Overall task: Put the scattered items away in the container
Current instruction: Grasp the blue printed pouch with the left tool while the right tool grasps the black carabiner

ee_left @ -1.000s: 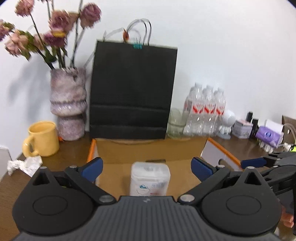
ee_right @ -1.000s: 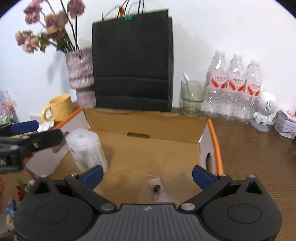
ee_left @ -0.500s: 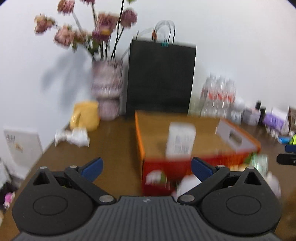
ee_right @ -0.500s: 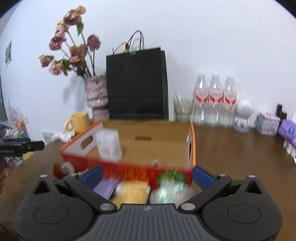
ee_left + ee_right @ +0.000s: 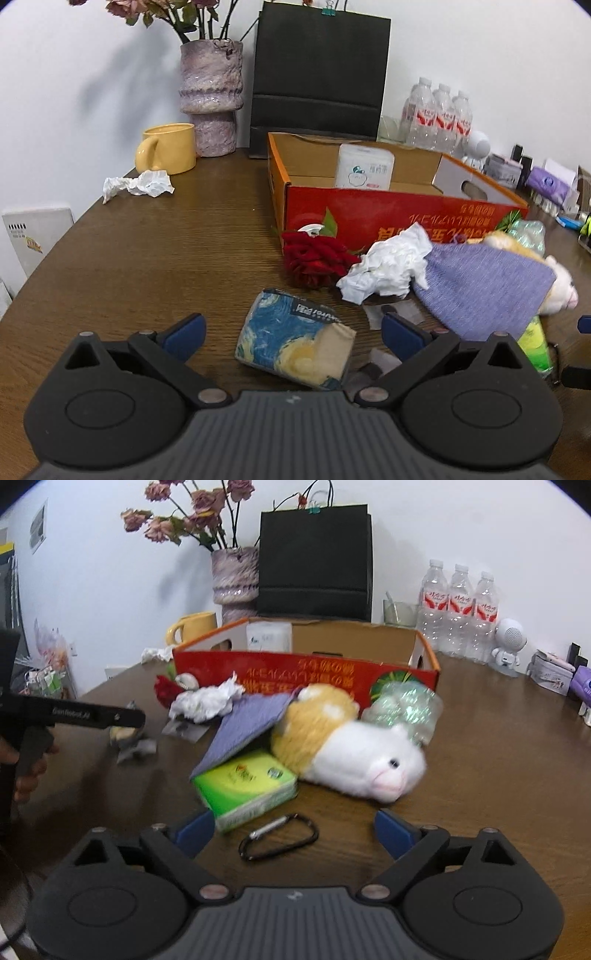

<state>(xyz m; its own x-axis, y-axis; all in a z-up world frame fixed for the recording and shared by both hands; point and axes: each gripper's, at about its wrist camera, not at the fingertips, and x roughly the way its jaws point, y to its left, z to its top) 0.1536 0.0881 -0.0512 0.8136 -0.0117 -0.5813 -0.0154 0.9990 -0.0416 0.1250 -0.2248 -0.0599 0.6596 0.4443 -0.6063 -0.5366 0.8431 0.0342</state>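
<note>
Left gripper spread wide around starry-print tissue pack, long axis angled left-to-right; right gripper spread over carabiner

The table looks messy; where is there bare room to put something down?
Bare table lies between the crumpled paper and the tissue pack. It is crowded before the box: rose, cloth, plush toy.
</note>
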